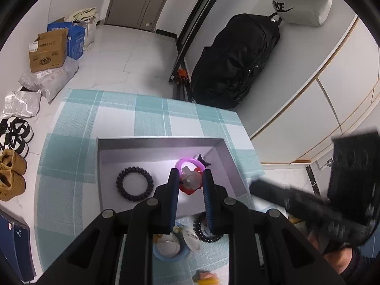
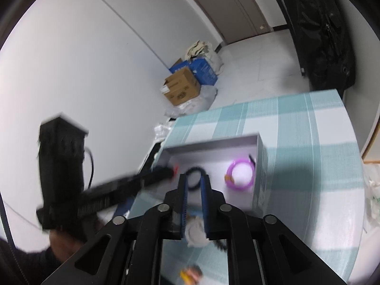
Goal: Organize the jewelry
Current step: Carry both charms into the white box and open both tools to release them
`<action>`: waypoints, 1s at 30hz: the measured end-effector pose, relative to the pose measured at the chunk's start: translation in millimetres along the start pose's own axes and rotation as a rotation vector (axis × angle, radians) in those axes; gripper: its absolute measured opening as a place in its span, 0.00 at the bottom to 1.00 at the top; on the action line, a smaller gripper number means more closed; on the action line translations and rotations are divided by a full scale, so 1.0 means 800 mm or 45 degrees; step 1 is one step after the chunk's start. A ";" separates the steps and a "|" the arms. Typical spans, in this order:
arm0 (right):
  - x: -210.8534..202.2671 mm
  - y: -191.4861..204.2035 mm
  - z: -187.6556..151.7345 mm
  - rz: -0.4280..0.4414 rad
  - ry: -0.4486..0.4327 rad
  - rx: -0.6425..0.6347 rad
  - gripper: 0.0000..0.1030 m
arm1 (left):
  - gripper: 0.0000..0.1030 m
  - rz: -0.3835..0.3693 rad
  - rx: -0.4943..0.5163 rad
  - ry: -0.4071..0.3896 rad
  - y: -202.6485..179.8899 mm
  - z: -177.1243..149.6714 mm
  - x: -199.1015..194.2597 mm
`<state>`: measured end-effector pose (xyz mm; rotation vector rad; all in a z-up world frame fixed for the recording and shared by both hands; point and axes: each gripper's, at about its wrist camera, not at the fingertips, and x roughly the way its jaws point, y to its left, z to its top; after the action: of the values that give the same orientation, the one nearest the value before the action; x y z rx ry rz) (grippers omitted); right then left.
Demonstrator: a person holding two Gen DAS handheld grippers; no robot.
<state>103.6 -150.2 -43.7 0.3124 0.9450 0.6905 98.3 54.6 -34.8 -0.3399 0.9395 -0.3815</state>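
Observation:
A grey open box (image 1: 104, 147) sits on the teal checked tablecloth. In it lie a black beaded bracelet (image 1: 135, 184) and a pink ring bracelet (image 1: 184, 162). My left gripper (image 1: 190, 174) hovers over the box with its jaws around a red and clear trinket (image 1: 190, 181). In the right wrist view the box (image 2: 260, 147) holds the pink bracelet (image 2: 239, 173) and the black bracelet (image 2: 192, 174). My right gripper (image 2: 193, 178) is open and empty, above the box's near edge. A black coil band (image 1: 201, 231) and a white charm (image 2: 195, 234) lie on the cloth below the grippers.
The table's far edge (image 1: 152, 97) drops to a tiled floor with cardboard boxes (image 1: 47, 49), parcels and shoes (image 1: 11, 173). A black bag (image 1: 235, 61) leans on the wall. Small yellow items (image 1: 205, 277) lie near the cloth's front.

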 end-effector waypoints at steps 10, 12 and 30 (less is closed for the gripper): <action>0.036 0.060 -0.098 0.011 0.310 -0.305 0.48 | 0.14 -0.003 -0.026 -0.059 0.004 -0.009 -0.025; 0.046 0.068 -0.112 -0.050 0.346 -0.366 0.48 | 0.14 -0.004 -0.028 -0.069 0.005 -0.011 -0.029; 0.052 0.067 -0.097 -0.105 0.305 -0.411 0.21 | 0.14 0.002 -0.051 -0.100 0.011 -0.006 -0.030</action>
<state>34.5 -86.0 -85.5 -0.0968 1.0482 0.8028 82.9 72.9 -24.3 -0.3879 0.8714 -0.3458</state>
